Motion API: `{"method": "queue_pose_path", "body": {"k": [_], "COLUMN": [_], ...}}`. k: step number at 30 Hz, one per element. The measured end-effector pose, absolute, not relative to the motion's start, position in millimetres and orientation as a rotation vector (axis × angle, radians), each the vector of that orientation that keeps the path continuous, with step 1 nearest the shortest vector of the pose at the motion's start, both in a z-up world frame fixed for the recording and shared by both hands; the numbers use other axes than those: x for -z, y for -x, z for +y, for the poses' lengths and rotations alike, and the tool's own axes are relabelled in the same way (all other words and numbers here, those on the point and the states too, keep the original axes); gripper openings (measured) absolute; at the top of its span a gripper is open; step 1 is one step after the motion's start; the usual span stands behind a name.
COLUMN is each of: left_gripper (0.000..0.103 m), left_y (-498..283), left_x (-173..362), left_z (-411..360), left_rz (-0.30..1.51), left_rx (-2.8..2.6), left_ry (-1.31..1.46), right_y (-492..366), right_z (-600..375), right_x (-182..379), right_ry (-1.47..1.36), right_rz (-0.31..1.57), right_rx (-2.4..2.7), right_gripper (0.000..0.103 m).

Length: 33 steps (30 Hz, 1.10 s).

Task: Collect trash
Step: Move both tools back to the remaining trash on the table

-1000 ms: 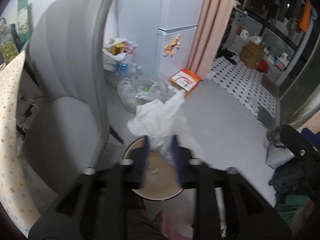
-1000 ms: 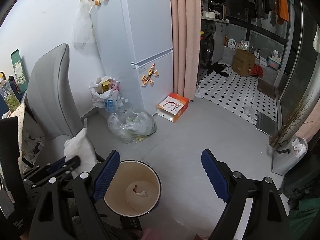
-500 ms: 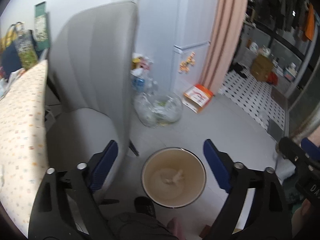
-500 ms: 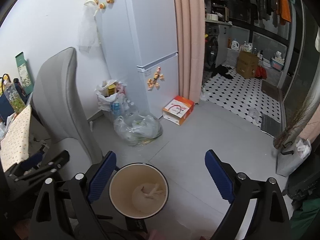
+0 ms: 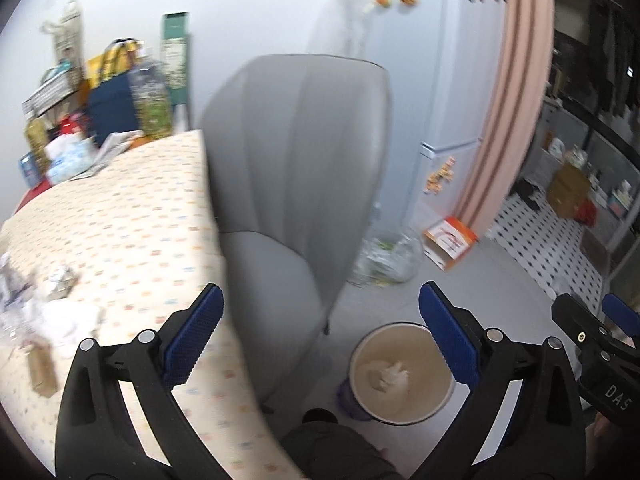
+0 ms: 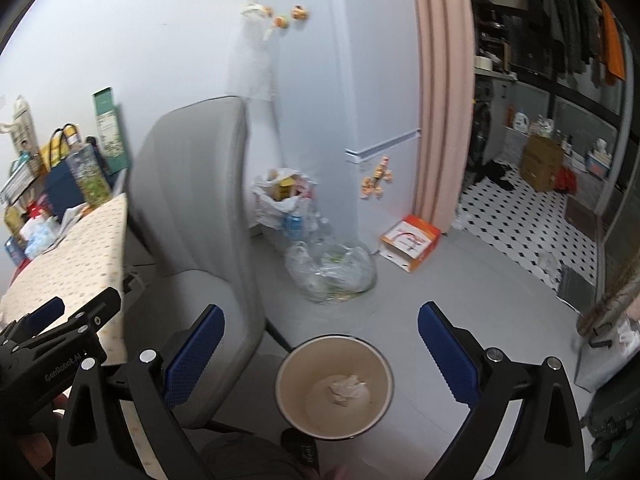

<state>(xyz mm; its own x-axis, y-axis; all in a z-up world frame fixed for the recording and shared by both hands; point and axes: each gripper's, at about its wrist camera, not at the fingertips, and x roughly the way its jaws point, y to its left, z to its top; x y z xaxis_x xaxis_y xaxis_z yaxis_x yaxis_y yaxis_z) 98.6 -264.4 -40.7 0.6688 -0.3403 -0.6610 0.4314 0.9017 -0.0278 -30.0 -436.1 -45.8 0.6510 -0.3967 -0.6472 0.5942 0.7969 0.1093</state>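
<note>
Both grippers are empty right now. Left gripper has its jaws opening, almost as wide as they go, with nothing between them, and the right gripper is doing the same, jaws opening over the bin with no trash in them.

What just changed: a second ago the left gripper was pinched on a big white crumpled tissue right above the bin — now that tissue sits at the bottom of the round bin on the floor, just beside the grey chair. So that piece counts as collected, I'd say. The left view has also swung away from the bin and now takes in the table with the dotted cloth, which it barely showed before.

That matters because there's more stuff on the table's near left edge — a crumpled foil ball, some white tissue and a small brown wrapper, all a bit blurred so I can't say exactly what each one is. Looks to me like the job is only partly done and the next grab is one of those.

Bags of bottles by the fridge are well apart from all this.
</note>
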Motion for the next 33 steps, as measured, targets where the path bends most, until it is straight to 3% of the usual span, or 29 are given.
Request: {"method": "queue_pose_path", "body": {"k": [33], "left_gripper": [0.097], "left_y": [-92.7], "left_x": [21.0], "left_z": [9.9], "left_rz": [0.65], "left_rx": [-0.054], "left_ry": [0.117], "right_y": [-58.2], "right_z": [-205.7], "right_x": [14.0], "right_ry": [-0.116], "right_rz": [0.66], "right_rx": [0.118], "right_gripper": [0.095]}}
